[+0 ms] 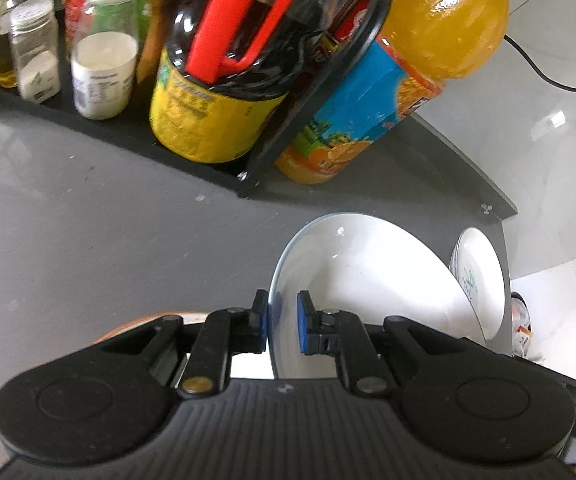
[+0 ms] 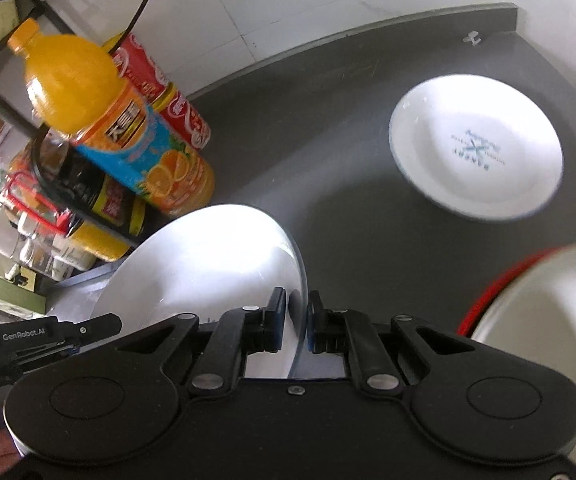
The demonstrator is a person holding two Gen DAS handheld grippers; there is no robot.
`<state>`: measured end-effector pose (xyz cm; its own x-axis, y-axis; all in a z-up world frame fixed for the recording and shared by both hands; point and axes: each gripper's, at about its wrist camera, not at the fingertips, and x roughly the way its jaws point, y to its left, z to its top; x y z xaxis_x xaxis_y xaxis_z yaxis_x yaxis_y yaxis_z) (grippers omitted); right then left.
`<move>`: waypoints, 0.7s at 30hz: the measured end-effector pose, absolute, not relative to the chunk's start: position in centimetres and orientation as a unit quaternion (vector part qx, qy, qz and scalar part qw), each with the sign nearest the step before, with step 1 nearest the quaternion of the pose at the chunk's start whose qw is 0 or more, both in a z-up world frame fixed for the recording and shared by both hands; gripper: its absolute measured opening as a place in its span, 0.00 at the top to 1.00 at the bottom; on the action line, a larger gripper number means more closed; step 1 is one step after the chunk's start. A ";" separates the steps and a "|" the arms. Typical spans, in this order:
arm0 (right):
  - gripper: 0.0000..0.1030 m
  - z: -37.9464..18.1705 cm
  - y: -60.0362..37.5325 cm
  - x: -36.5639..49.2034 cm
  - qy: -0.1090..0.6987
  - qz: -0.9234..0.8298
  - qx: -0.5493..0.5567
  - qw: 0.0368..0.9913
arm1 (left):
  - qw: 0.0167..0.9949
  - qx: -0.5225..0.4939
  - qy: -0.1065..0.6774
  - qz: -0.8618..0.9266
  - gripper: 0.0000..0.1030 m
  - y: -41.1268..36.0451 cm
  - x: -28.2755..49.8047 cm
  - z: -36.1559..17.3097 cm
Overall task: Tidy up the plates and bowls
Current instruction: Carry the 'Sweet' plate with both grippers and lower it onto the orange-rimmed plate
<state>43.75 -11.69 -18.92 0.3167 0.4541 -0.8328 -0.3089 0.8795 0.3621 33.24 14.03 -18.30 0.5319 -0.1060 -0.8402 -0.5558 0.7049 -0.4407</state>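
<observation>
white bowl [image 1: 367,280] rim sits pinched in both the left gripper [image 1: 282,322] and right gripper [image 2: 296,326] — any uneven pull could slip it onto the printed plate [image 2: 475,152].

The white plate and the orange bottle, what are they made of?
The white plate looks like glazed ceramic: smooth, glossy, with a printed mark in its middle. The orange bottle looks like clear plastic: shiny highlights, juice showing through, a paper or film label. Neither is certain from looks alone.

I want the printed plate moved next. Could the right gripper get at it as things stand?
Probably not yet: the right gripper is clamped on the rim of a white bowl. The printed plate lies flat on the counter, nothing between.
</observation>
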 end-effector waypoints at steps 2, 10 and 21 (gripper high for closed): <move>0.89 -19.0 -11.7 42.7 0.534 0.235 0.069 0.809 | 0.799 -0.355 0.465 0.138 0.88 14.2 32.5 -18.4; 0.89 -19.5 -11.5 38.5 0.539 0.222 0.077 0.809 | 0.800 -0.347 0.474 0.126 0.88 14.8 29.1 -18.8; 0.89 -19.8 -10.6 34.1 0.535 0.214 0.080 0.813 | 0.801 -0.335 0.482 0.117 0.88 15.3 25.2 -19.5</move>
